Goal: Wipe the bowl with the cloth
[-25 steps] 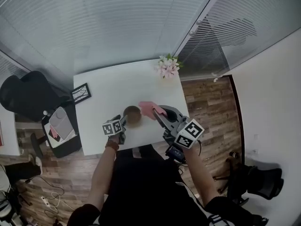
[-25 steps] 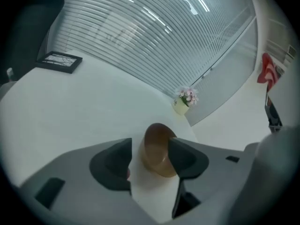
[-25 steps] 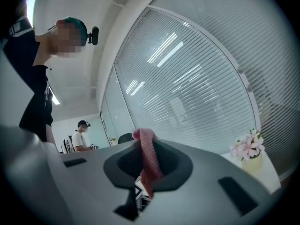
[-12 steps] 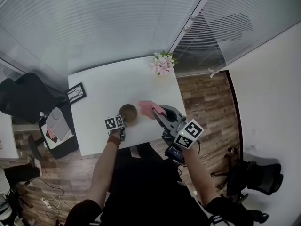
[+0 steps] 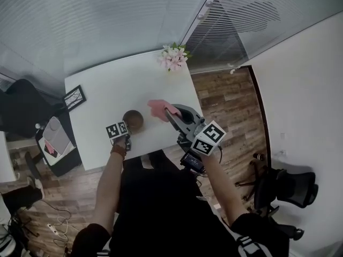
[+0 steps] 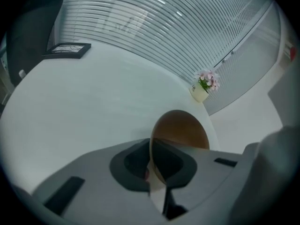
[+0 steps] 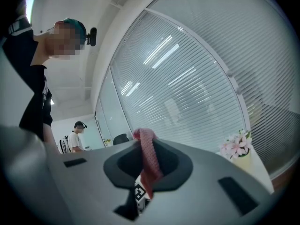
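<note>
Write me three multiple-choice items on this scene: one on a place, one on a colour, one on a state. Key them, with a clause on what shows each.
1. Where on the table does the flower pot stand?
A. In the middle
B. At the near edge
C. At a far corner, by the blinds

2. What colour is the cloth in the right tool?
A. Blue
B. Pink
C. White

3. How does the left tool stand?
A. Shut on the rim of the bowl
B. Open above the table
C. Shut on the cloth

Key:
1 C: the head view shows it at the corner below the blinds.
2 B: the right gripper view shows pink weave pinched between the jaws.
3 A: its jaws have just been closing, and the left gripper view shows the brown rim between them.
</note>
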Demonstrator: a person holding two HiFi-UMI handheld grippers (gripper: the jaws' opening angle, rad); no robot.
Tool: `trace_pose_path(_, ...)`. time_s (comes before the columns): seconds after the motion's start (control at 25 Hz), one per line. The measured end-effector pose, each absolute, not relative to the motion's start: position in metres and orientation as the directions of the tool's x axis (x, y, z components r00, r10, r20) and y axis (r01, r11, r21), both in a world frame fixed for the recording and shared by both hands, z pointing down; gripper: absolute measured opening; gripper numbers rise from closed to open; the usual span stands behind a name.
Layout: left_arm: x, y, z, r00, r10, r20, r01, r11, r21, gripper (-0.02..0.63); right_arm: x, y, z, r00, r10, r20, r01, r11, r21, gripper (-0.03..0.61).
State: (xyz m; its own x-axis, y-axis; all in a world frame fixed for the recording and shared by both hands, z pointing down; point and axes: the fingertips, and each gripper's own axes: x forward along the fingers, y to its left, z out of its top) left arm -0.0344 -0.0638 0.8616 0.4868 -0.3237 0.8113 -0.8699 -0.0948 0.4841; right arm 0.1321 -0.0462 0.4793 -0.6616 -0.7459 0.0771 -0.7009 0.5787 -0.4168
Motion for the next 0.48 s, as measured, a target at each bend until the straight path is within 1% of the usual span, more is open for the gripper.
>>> trace_pose_path(0.16, -0.032, -0.063, 0.854, 0.504, -0.316, 0.804, -0.862, -0.128, 0.49, 0.017, 0.14, -0.049, 0.481, -0.651, -0.753, 0.091, -0.715, 0.569, -0.405, 0.018)
trace_pose_path(0.28, -0.03, -0.065, 0.833, 0.53, -0.346, 0.775, -0.847, -0.16, 0.507, 0.015, 0.141, -0.053, 0.487, -0.644, -0.756, 0.119, -0.736, 0.57, -0.366, 0.018)
trace_pose_path(0.36, -0.026, -0.067, 0.807, 0.557, -0.371, 0.743, -0.829, -0.204, 0.52, 0.015, 0.14, -0.057, 0.494, -0.629, -0.762, 0.155, -0.763, 0.567, -0.311, 0.018)
trace_pose_path(0.48, -0.023, -0.07, 0.761, 0.587, -0.412, 0.697, -0.809, -0.293, 0.509, 0.015, 0.133, -0.065, 0.504, -0.594, -0.775, 0.215, -0.804, 0.566, -0.181, 0.018)
